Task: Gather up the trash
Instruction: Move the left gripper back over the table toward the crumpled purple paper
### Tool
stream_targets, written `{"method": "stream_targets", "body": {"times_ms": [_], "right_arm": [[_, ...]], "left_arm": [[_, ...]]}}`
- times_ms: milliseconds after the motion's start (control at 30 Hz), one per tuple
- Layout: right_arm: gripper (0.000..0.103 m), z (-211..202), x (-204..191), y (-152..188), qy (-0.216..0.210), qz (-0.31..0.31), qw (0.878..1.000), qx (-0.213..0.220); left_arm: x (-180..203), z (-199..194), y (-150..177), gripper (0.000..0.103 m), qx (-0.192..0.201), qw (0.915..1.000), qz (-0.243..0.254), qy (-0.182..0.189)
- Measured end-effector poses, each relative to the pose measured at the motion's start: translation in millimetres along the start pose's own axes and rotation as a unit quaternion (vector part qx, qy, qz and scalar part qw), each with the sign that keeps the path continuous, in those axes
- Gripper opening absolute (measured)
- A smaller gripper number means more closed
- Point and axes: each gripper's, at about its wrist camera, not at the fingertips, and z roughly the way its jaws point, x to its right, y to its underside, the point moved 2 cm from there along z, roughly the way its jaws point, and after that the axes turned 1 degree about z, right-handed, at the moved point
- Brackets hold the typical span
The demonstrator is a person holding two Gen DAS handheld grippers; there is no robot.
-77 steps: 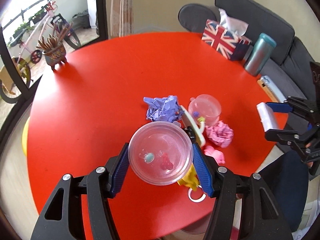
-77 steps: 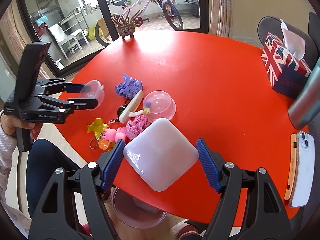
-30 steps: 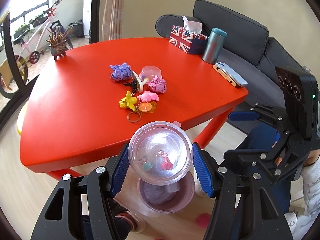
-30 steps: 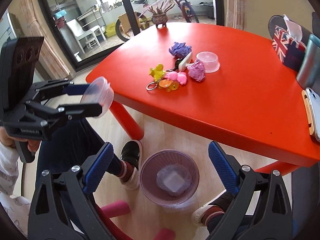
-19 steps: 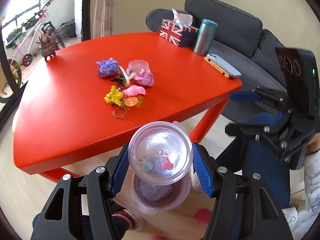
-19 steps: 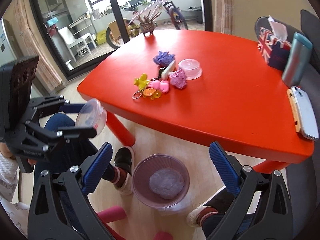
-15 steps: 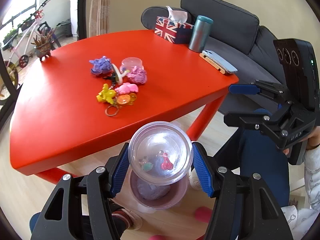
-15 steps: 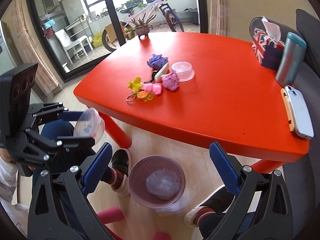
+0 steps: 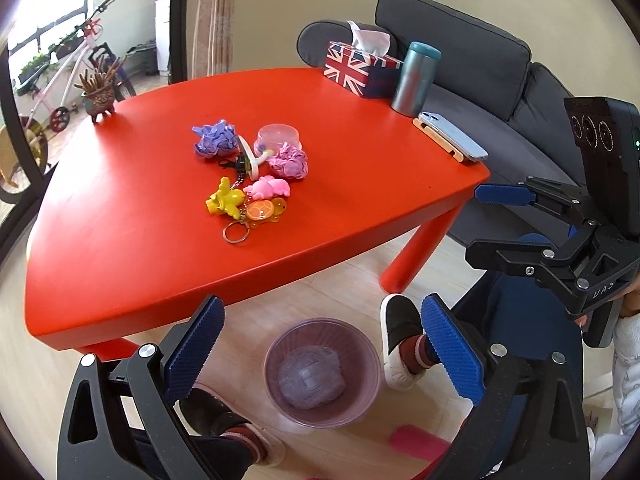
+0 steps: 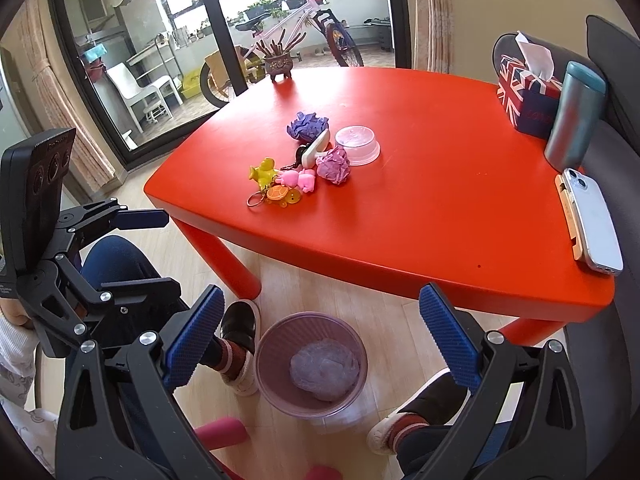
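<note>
Bright daylight from the glass door (image 10: pixel 168 60), blown out at the upper left of the left wrist view; red table (image 9: pixel 120 216) evenly lit, soft shadow beneath; strong fisheye bending, dark corners; bin (image 10: pixel 280 364) contents possibly slightly blurred

We cannot make out what the pale, cloudy lump (image 9: pixel 311 376) inside the translucent purple plastic bin (image 9: pixel 276 346), at lower centre of both frames, really is. In the left wrist view, a pink cylindrical object (image 9: pixel 418 443) lies blurred at the bottom, partly behind the black frame of the left gripper (image 9: pixel 320 344). The person's white sleeve (image 9: pixel 626 364) is cut off at the right edge. In the right wrist view, the grey sofa (image 10: pixel 612 56) runs out at the upper right, and the black-framed right gripper (image 10: pixel 320 340) hides part of a dark shoe (image 10: pixel 236 326).
</note>
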Motion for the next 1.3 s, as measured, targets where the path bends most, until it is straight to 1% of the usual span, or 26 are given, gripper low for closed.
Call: {"method": "stream_targets", "body": {"times_ms": [333, 667, 1033, 1300], "right_arm": [[0.097, 2.0, -3.2, -2.3, 0.001, -0.003, 1.0, 0.0], [0.097, -1.5, -2.0, -21.1, 0.006, -0.006, 1.0, 0.008], [0.097, 4.1, 4.5, -53.9, 0.01, -0.016, 1.0, 0.011], [0.097, 19.5, 15.4, -82.4, 0.014, -0.016, 1.0, 0.009]], "left_arm": [[-2.6, -3.8, -1.6, 0.095, 0.003, 1.0, -0.004, -0.001], [-17.1, -10.5, -12.6, 0.095, 0.009, 0.9998, -0.013, -0.008], [-42.0, -17.8, -44.7, 0.095, 0.026, 0.9992, -0.023, -0.02], [-66.5, -8.8, -72.5, 0.095, 0.023, 0.999, -0.026, -0.028]]}}
